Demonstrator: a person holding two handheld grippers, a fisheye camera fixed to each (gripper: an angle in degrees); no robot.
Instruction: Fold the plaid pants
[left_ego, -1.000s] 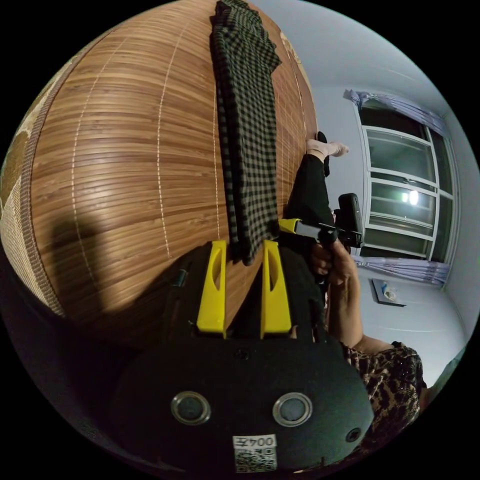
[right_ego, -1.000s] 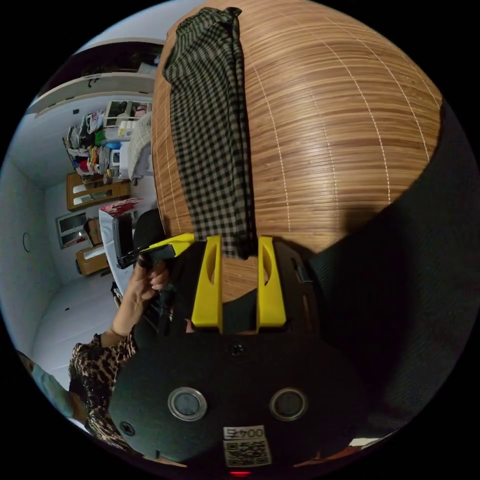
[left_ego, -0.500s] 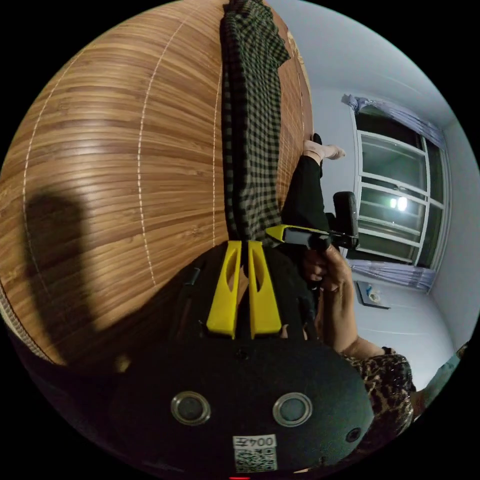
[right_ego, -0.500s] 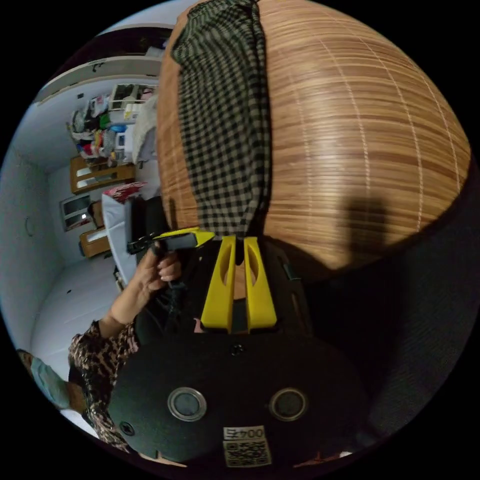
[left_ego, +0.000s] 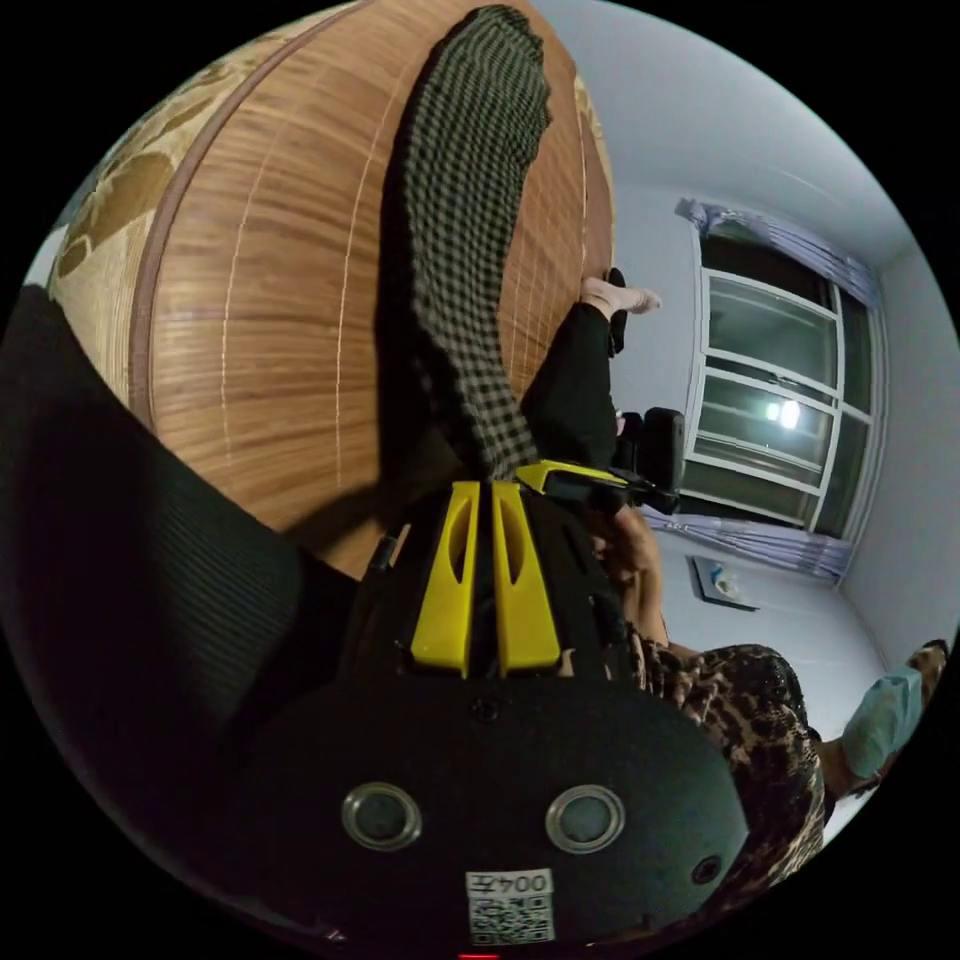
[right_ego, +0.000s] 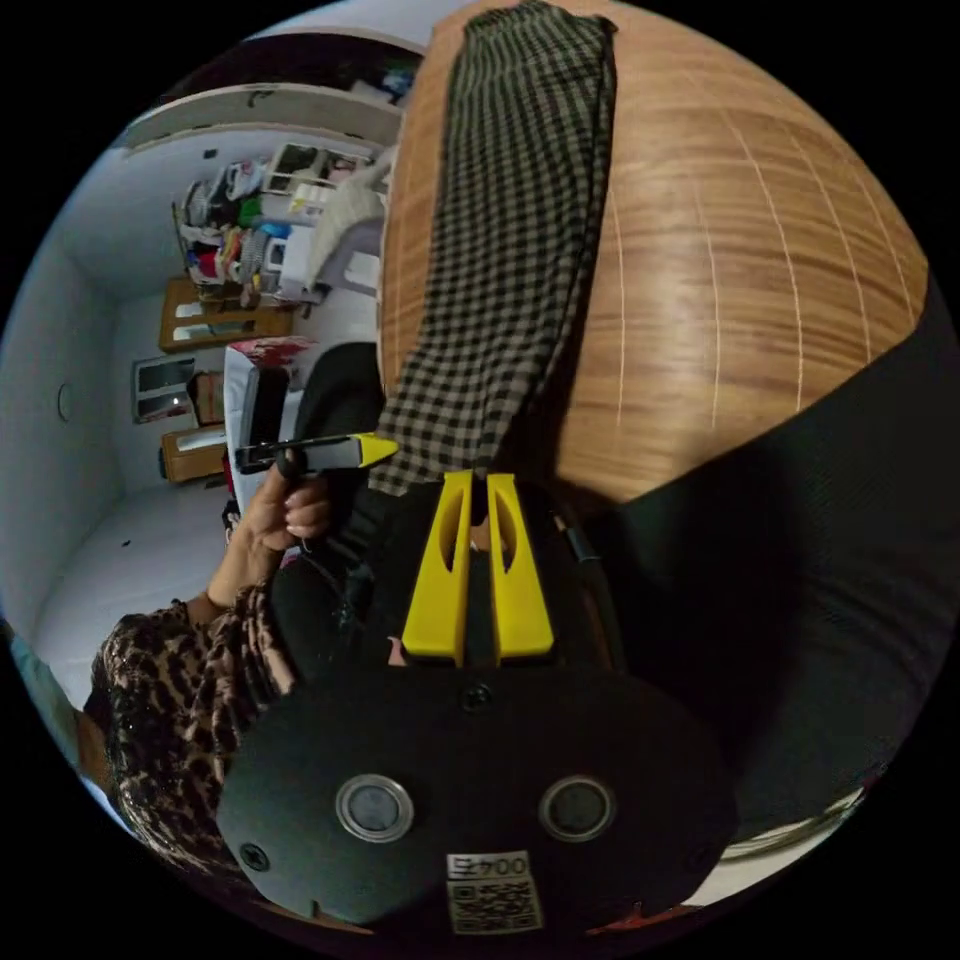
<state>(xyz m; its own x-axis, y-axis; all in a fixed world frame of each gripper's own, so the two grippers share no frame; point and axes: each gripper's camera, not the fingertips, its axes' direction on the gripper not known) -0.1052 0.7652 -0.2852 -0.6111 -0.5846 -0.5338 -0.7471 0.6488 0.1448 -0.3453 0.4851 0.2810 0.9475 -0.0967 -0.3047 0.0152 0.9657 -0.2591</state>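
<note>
Both tools (left_ego: 487, 487) (right_ego: 478, 478) narrow, clamping plaid pants (right_ego: 510, 250) hem; pinched edge hidden.

A slatted bamboo mat (left_ego: 270, 330) covers the bed. On it lie the plaid pants (right_ego: 520, 230), their far part flat, the near end raised off it.

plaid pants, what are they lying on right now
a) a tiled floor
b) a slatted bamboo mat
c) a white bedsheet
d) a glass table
b: the plaid pants stretch out along a brown bamboo mat made of thin slats, while the near end is pinched in the shut right tool.
</note>
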